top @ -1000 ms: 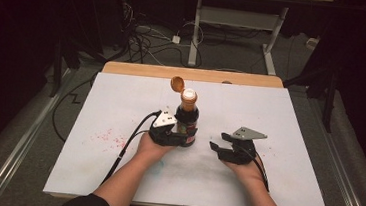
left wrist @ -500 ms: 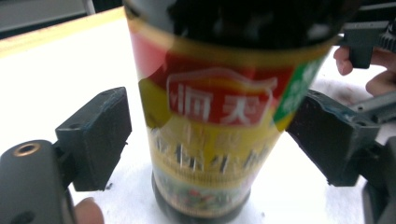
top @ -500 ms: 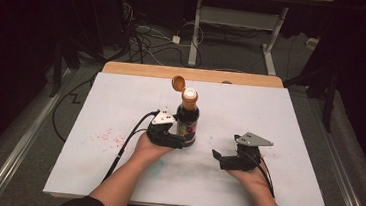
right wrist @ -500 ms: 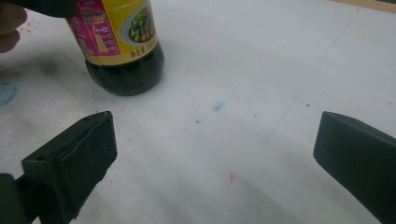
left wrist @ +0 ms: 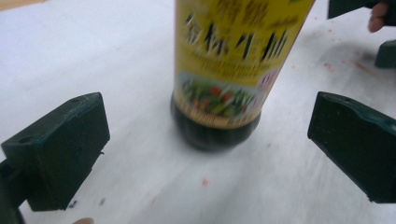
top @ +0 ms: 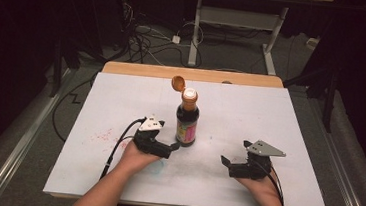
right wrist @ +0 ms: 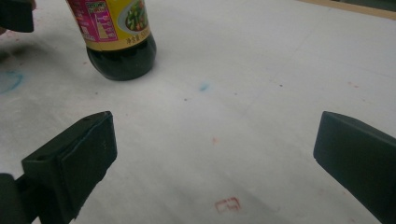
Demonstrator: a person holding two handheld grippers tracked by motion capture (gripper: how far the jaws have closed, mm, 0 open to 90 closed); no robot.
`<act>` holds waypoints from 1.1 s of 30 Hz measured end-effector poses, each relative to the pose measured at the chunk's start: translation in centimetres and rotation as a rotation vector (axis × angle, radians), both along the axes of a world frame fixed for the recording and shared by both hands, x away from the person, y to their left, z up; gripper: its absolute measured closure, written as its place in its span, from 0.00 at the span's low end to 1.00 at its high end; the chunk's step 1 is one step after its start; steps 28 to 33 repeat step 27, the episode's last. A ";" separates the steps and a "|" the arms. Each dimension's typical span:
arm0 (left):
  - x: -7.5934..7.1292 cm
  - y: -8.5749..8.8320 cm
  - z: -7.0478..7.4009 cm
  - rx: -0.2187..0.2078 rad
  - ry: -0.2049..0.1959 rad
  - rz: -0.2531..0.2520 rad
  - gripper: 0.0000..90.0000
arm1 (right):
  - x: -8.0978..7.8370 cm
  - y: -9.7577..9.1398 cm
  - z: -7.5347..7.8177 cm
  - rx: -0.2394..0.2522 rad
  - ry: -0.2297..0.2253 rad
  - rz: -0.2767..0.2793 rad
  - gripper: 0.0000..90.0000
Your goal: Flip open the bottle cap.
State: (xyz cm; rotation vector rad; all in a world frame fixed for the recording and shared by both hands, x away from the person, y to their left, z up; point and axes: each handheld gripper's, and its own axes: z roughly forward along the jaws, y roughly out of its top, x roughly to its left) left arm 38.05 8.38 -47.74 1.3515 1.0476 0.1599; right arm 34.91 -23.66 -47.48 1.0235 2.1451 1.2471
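Note:
A dark sauce bottle (top: 187, 121) with a yellow and pink label stands upright mid-table, its orange flip cap (top: 177, 82) hinged open. My left gripper (top: 166, 148) sits just left of the bottle's base, open and apart from it. In the left gripper view the bottle (left wrist: 224, 70) stands a short way beyond the wide-apart jaws of the left gripper (left wrist: 210, 140). My right gripper (top: 227, 163) rests open to the bottle's right, nearer the front edge. The right gripper view has the bottle (right wrist: 119, 42) at upper left, well ahead of the open right gripper (right wrist: 215, 154).
The white tabletop (top: 270, 120) carries faint red and blue stains. A wooden strip (top: 193, 74) runs along its far edge. Cables (top: 146, 39) and a desk frame (top: 238, 22) lie on the floor beyond. Black cables trail from both grippers toward the front edge.
My left gripper has drawn back from around the bottle toward the front edge. The right gripper has moved right and nearer the person. The bottle stays upright.

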 end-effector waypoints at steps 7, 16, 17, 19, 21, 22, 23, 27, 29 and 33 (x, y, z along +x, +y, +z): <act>-2.3 3.5 -1.0 0.046 0.000 0.041 0.00 | -1.0 -1.5 -0.2 0.001 -0.006 -0.032 0.00; -5.5 8.9 -1.9 0.097 -0.002 0.125 0.00 | -1.9 -2.4 -0.3 0.007 -0.018 -0.050 0.00; -5.8 9.3 -1.8 0.081 -0.007 0.132 0.00 | -1.9 -2.4 -0.4 0.007 -0.017 -0.051 0.00; -6.2 9.8 -1.8 0.059 -0.022 0.148 0.00 | -1.9 -2.3 -0.3 0.004 -0.024 -0.054 0.00; -6.3 9.9 -1.7 0.050 -0.028 0.147 0.00 | -1.9 -2.3 -0.3 0.008 -0.030 -0.056 0.00; -6.3 9.8 -1.8 0.054 -0.028 0.144 0.00 | -1.9 -2.3 -0.3 0.009 -0.026 -0.059 0.00; -6.3 9.8 -1.8 0.060 -0.029 0.141 0.00 | -1.9 -2.2 -0.4 0.008 -0.028 -0.060 0.00; -6.5 9.8 -1.8 0.056 -0.045 0.141 0.00 | -1.8 -2.2 -0.4 0.002 -0.028 -0.062 0.00; -6.5 9.8 -1.8 0.056 -0.045 0.141 0.00 | -1.8 -2.2 -0.4 0.002 -0.028 -0.062 0.00; -6.5 9.8 -1.8 0.056 -0.045 0.141 0.00 | -1.8 -2.2 -0.4 0.002 -0.028 -0.062 0.00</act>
